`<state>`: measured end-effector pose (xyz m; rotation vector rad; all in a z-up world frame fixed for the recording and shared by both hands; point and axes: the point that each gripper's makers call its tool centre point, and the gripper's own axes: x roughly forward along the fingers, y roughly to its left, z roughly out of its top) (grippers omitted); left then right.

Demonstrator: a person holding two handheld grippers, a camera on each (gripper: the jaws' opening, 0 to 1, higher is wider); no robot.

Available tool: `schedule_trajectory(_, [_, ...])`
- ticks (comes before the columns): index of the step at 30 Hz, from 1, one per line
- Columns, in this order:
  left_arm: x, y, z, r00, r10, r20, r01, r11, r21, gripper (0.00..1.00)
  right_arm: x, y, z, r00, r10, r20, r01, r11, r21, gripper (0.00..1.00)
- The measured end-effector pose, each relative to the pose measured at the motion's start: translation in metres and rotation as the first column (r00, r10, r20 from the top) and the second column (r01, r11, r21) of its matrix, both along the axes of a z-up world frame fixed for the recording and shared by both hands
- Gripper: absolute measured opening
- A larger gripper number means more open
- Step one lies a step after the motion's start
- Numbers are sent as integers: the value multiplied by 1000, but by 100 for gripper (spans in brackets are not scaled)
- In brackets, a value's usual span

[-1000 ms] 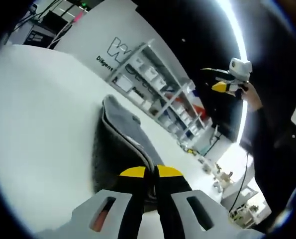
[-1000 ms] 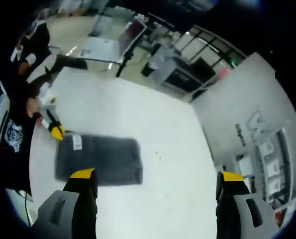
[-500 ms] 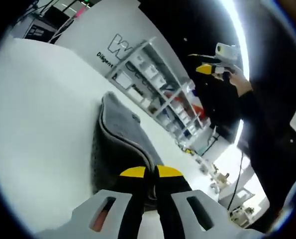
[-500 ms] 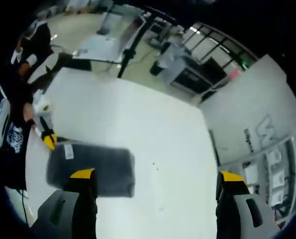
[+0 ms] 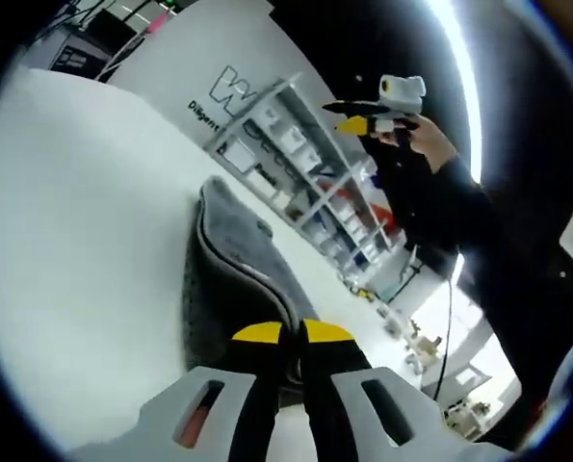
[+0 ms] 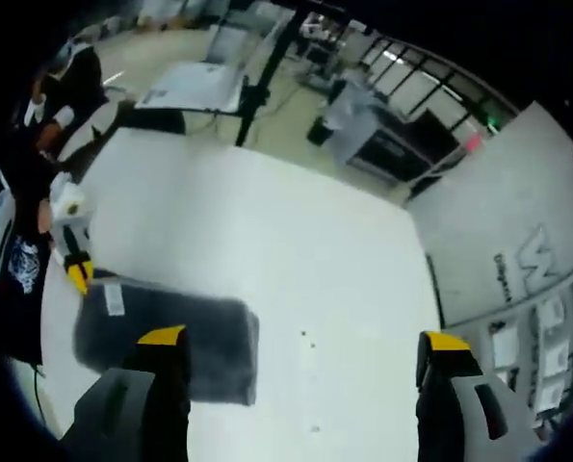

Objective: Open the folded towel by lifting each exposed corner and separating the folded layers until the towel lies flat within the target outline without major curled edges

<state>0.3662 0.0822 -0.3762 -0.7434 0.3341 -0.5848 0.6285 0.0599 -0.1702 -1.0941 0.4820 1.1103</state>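
A dark grey folded towel (image 5: 230, 279) lies on the white table (image 5: 74, 212), its light-edged layers running straight into my left gripper (image 5: 291, 334). That gripper is shut on the towel's near corner. My right gripper (image 5: 368, 117) hangs high above the table in a person's hand, away from the towel. In the right gripper view the towel (image 6: 175, 327) is a flat dark rectangle with a white label, and the left gripper (image 6: 76, 268) sits at its left end. The right gripper (image 6: 300, 339) is wide open with nothing between its fingers.
A metal shelf rack (image 5: 300, 168) with boxes stands past the table, beside a white wall with lettering (image 5: 219, 91). A person in black (image 5: 479, 241) stands at the right. Beyond the table's far edge (image 6: 267, 154) are a stand (image 6: 252, 91) and desks.
The right gripper has drifted leftward in the left gripper view, staying high over the table. The left gripper still holds the towel corner; the towel has not visibly changed shape.
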Motion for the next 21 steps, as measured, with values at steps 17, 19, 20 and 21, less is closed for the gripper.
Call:
schedule_trajectory(17, [-6, 10, -3, 999, 33, 3, -33, 999, 23, 5, 21, -1, -43, 999, -42, 28, 47, 975, -217, 99])
schedule_trajectory(19, [-7, 9, -4, 999, 39, -3, -39, 999, 27, 5, 19, -1, -49, 999, -46, 22, 50, 974, -220, 99])
schedule_trajectory(20, [-7, 9, -5, 999, 39, -6, -39, 999, 30, 5, 16, -4, -54, 998, -55, 19, 58, 972, -226, 99])
schedule_trajectory(21, [-8, 8, -5, 999, 38, -8, -37, 999, 32, 5, 15, -6, -57, 998, -57, 19, 60, 969, -238, 99])
